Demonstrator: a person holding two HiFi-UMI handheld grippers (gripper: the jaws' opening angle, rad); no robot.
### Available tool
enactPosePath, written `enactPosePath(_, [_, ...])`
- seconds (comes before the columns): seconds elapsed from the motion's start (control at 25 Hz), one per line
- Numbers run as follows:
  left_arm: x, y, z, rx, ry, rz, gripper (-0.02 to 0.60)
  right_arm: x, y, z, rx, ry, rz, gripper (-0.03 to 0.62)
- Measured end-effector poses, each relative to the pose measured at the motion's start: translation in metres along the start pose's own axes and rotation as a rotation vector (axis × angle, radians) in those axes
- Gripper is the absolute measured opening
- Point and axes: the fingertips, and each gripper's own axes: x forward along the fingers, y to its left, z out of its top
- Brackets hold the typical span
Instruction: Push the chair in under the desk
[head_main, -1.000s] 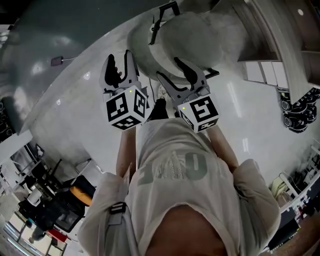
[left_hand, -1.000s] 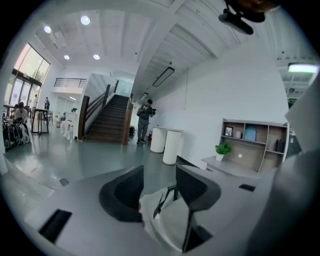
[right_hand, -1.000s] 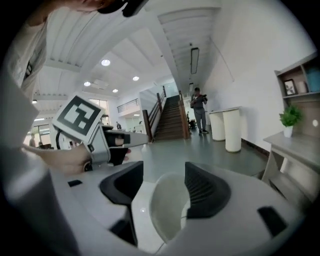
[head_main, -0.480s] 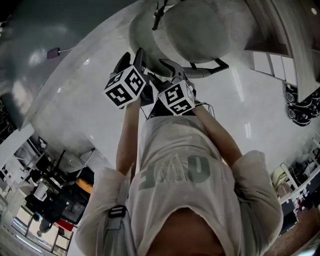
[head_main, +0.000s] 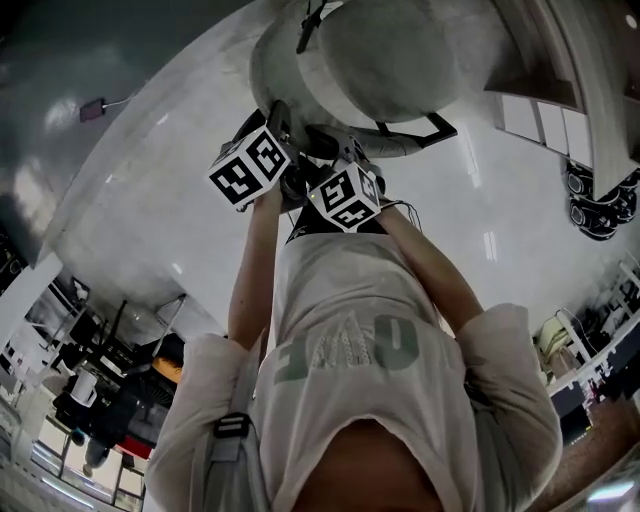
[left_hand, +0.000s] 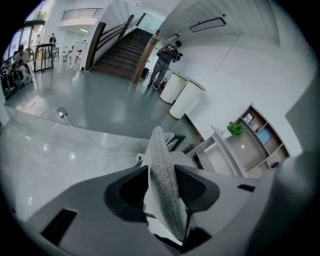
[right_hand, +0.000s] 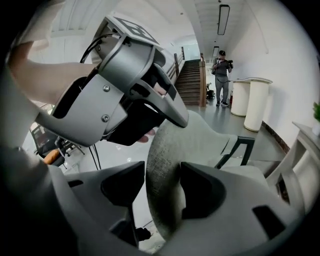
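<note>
A grey fabric chair (head_main: 390, 60) with black armrests (head_main: 415, 135) stands in front of me in the head view, with a pale desk edge (head_main: 545, 60) beyond it at the upper right. My left gripper (head_main: 275, 115) is on the backrest's top edge. In the left gripper view the backrest (left_hand: 161, 160) fills the gap of the left gripper (left_hand: 162, 187), whose jaws are closing and whose pads touch it. My right gripper (head_main: 335, 140) sits just beside it. In the right gripper view the right gripper (right_hand: 162, 192) is shut on the backrest (right_hand: 190, 140).
The floor is glossy and pale. A white shelf unit with a plant (left_hand: 235, 145) stands past the chair. A person (left_hand: 165, 62) stands by a staircase (left_hand: 120, 47) and two white cylinders (left_hand: 182, 95). A small flat object (head_main: 92, 105) lies on the floor at the left.
Both grippers have moved forward from in front of my chest to the chair's backrest and now straddle its top edge. Over the last half second they hardly shifted.
</note>
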Motion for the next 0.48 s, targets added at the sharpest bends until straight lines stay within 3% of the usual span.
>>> enactPosePath(0.12, [0.0043, 0.0009, -0.0022, -0.005, 0.034, -0.009, 0.155, 0.0041, -0.0036, 0.0005, -0.010, 0.001, -0.014, 0.190])
enactPosePath(0.48, [0.0100, -0.0006, -0.0048, 0.018, 0.087, -0.034, 0.123, 0.0050, -0.0041, 0.0001, -0.029, -0.040, 0.026, 0.139])
